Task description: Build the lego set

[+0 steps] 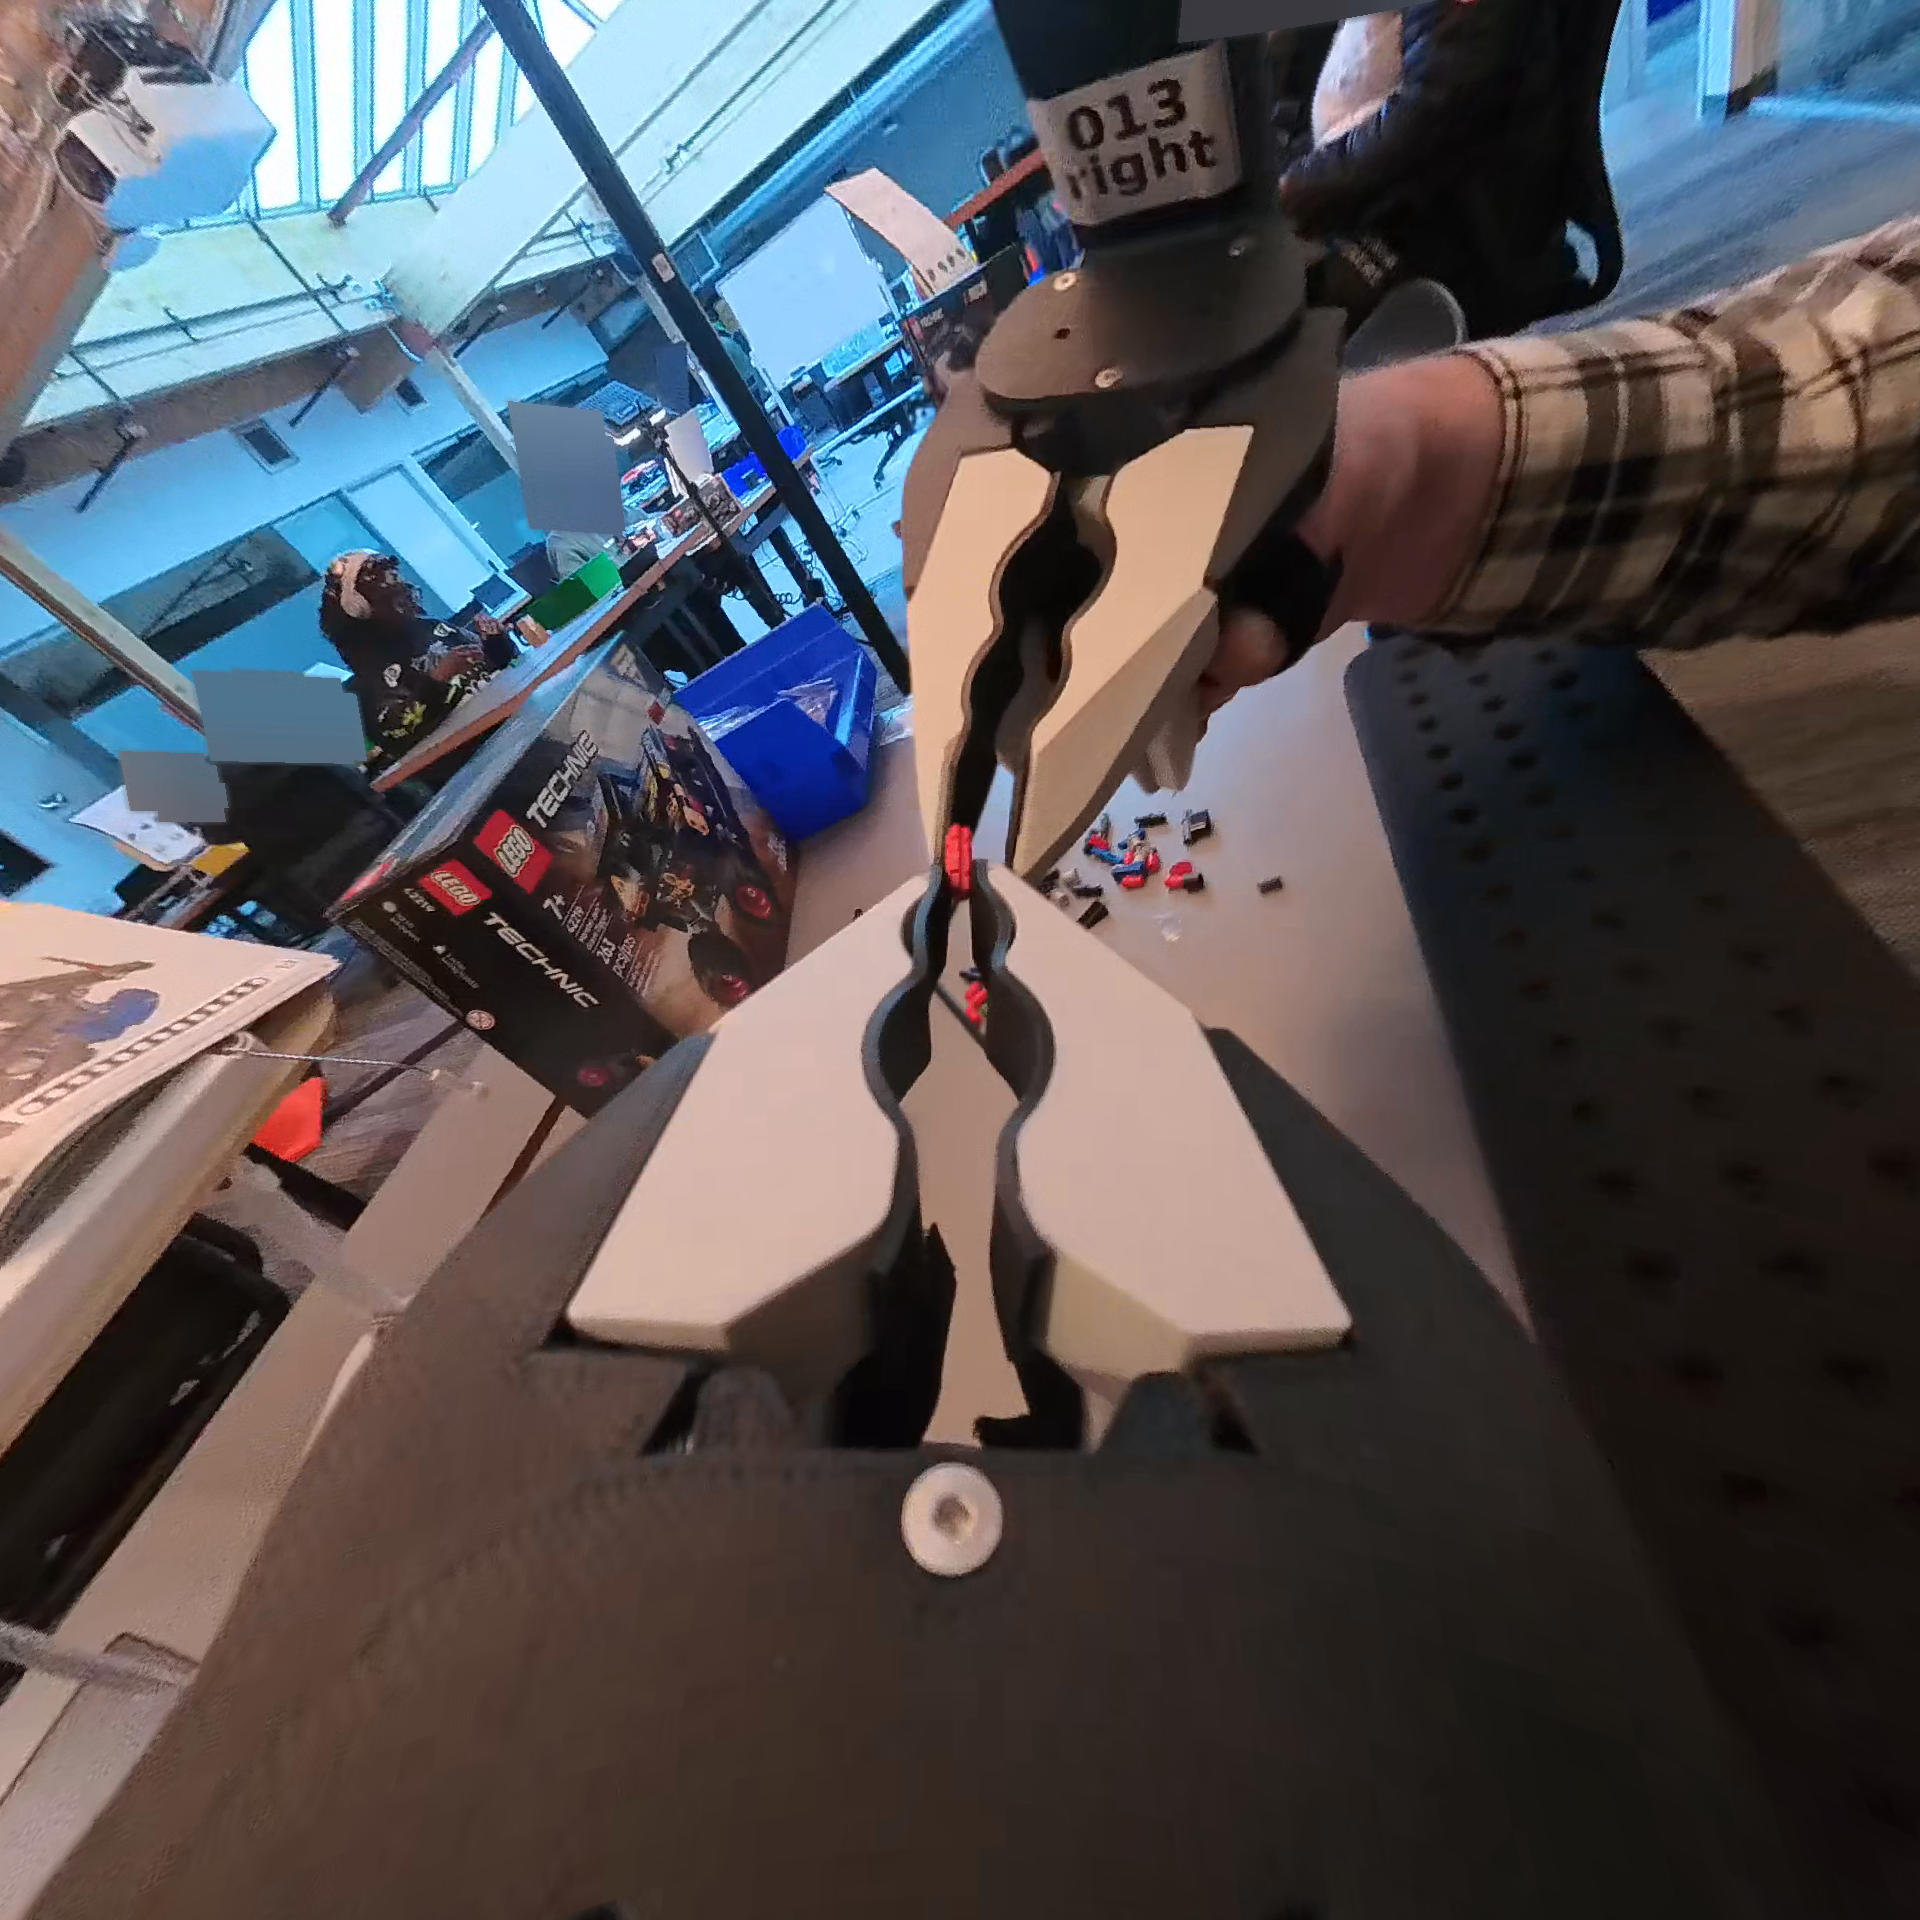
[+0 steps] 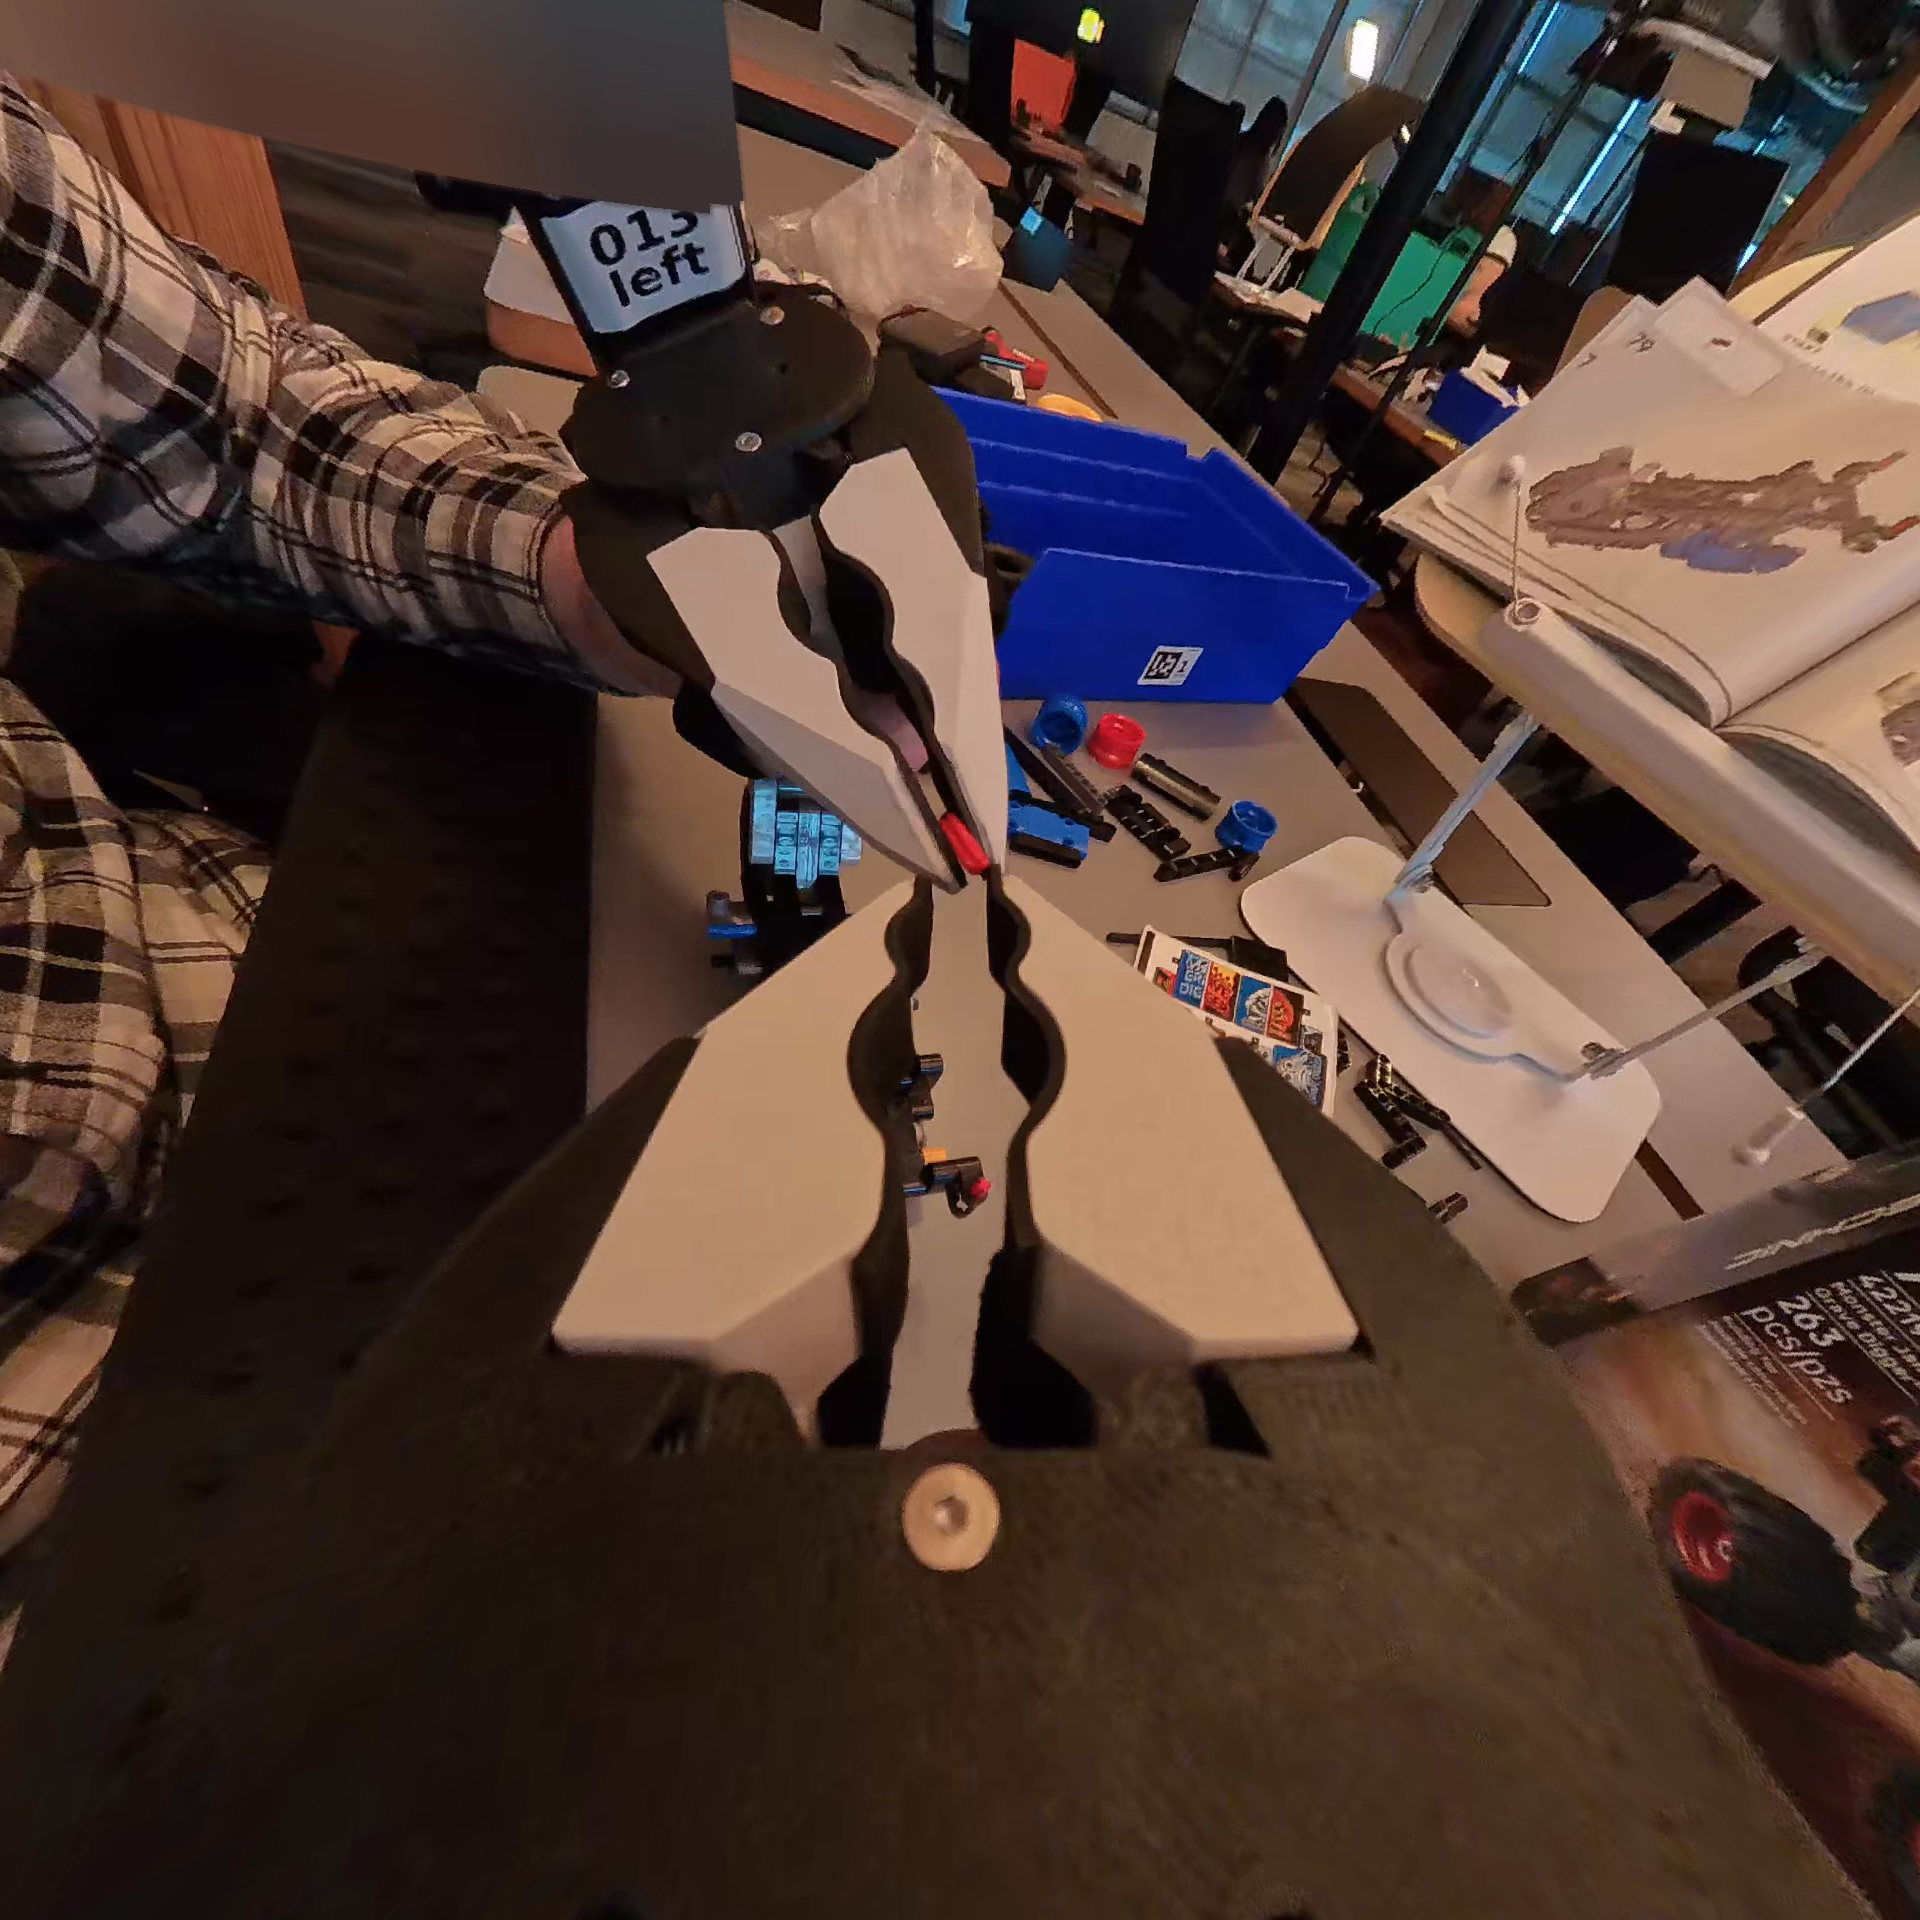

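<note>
The left gripper (image 2: pixel 961 868) pinches a red pin (image 2: pixel 964 844) at its fingertips, above the table (image 2: pixel 665 831); the right gripper (image 2: pixel 961 883) meets it tip to tip, jaws a slit apart, grip unclear; tiny, light, rigid, slick; hold mid-shaft.

The left tool (image 1: pixel 961 883) and the right tool (image 2: pixel 961 883) meet tip to tip in mid-air, each pointing at the other. The left tool's jaws are nearly closed at the tips, pinching a small red piece (image 2: pixel 964 844); the right tool's jaws stand slightly apart. A hand (image 1: pixel 1382 499) in a plaid sleeve (image 1: pixel 1704 436) grips the right tool's handle.
</note>
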`<state>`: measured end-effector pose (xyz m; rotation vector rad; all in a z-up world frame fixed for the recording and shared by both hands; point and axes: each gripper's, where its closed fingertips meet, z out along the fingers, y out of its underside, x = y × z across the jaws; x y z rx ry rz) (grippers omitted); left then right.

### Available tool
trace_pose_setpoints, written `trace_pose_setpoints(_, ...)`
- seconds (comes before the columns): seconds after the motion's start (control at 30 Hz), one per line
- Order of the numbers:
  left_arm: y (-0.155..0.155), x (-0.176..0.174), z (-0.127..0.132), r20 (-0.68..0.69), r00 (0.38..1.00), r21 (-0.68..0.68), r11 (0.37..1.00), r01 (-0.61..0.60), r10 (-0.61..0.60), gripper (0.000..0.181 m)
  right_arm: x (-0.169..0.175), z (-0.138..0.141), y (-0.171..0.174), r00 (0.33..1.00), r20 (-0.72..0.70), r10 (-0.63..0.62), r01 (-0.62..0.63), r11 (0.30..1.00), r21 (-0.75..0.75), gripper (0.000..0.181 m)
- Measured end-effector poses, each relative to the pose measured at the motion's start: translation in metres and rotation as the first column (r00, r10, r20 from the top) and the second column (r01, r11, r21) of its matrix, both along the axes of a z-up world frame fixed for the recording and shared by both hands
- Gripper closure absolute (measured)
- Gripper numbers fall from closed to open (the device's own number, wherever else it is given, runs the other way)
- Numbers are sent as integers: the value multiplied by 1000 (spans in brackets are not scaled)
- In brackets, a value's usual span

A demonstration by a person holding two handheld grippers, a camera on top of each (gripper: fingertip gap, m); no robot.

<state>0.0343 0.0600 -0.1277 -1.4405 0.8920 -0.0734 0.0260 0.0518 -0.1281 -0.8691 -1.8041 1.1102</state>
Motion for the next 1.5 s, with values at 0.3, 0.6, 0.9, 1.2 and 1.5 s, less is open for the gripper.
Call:
trace_pose_setpoints(0.3,-4,5,2,26,999,1,1000,24,-24,180,6,10,-6,998,-47,30,-34,995,-90,173)
trace_pose_setpoints(0.6,-9,13,-1,-184,983,147,989,1,26,179,14,7,-12,994,-33,100,-105,978,-180,178)
trace_pose_setpoints(0.9,-22,24,2,15,985,-18,985,174,-174,179,22,7,-23,986,-75,149,-147,989,36,176)
trace_pose_setpoints(1.2,-30,32,7,173,941,-150,936,318,-292,179,30,12,-27,982,-80,171,-157,975,156,180)
trace_pose_setpoints(1.5,-35,37,-1,327,880,-309,840,445,-345,179,31,2,-32,986,-63,156,-125,928,351,180)
